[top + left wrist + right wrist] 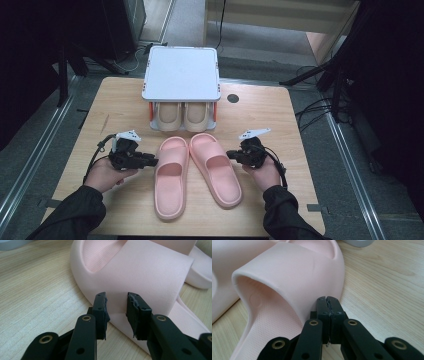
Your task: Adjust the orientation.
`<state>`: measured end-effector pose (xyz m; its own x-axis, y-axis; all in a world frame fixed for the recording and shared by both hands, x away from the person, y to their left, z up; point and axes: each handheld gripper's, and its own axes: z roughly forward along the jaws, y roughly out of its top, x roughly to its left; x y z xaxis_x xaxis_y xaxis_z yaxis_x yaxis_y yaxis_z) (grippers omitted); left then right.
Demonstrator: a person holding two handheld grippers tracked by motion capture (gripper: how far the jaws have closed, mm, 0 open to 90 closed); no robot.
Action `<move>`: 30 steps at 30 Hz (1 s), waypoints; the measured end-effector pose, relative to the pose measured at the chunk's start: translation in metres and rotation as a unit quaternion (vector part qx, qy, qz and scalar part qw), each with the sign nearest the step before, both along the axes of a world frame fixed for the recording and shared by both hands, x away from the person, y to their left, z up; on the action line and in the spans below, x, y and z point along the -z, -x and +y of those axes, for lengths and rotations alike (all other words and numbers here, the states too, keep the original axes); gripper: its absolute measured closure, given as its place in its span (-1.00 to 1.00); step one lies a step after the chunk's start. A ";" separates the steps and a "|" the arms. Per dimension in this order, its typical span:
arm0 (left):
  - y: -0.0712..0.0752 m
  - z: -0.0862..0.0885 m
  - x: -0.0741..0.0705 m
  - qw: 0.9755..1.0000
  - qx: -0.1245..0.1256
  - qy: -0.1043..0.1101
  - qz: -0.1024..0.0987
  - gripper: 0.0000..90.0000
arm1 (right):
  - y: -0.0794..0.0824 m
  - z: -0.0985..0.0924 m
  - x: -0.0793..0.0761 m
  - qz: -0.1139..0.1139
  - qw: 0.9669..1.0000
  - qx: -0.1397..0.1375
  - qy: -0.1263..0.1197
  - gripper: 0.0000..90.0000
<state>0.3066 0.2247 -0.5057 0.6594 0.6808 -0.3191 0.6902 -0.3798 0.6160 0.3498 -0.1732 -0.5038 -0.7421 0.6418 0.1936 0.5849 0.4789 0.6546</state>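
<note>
Fingers parted beside pink slipper

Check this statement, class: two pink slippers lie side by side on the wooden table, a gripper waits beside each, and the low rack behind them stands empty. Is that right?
Not quite. The rack is not empty: the high view shows a beige pair of slippers on its lower shelf. The rest holds: the two pink slippers lie side by side on the wooden table, with the left gripper and right gripper beside them.
</note>
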 end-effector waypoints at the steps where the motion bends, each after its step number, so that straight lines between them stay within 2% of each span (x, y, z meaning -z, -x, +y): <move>1: 0.000 0.000 0.000 1.000 0.000 0.000 0.001 0.53 | 0.001 0.001 0.000 0.000 1.000 -0.001 0.001 0.99; 6: 0.001 -0.001 0.000 1.000 0.004 0.000 0.001 0.53 | 0.005 0.007 0.000 0.003 1.000 -0.008 -0.002 0.99; 18: 0.002 -0.004 -0.001 1.000 0.013 -0.001 -0.001 0.52 | 0.007 0.013 0.005 0.015 0.999 -0.007 -0.033 0.98; 20: 0.002 -0.006 -0.001 1.000 0.013 0.000 -0.003 0.52 | 0.006 0.013 0.006 0.012 0.999 -0.009 -0.034 0.98; 24: 0.002 -0.006 -0.001 1.000 0.012 0.001 -0.003 0.53 | 0.003 0.012 0.008 0.022 0.999 -0.002 -0.045 0.98; 28: 0.002 -0.005 -0.004 1.000 0.004 0.000 -0.002 0.48 | 0.003 0.012 0.008 0.020 0.999 -0.001 -0.042 0.95; 30: 0.003 -0.004 -0.009 1.000 -0.004 0.009 -0.013 0.42 | 0.002 0.011 0.007 0.019 0.999 -0.004 -0.046 0.91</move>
<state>0.3034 0.2208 -0.4966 0.6614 0.6811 -0.3140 0.6773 -0.3627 0.6401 0.3476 -0.1620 -0.5113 -0.7379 0.6141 0.2800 0.6071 0.4228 0.6728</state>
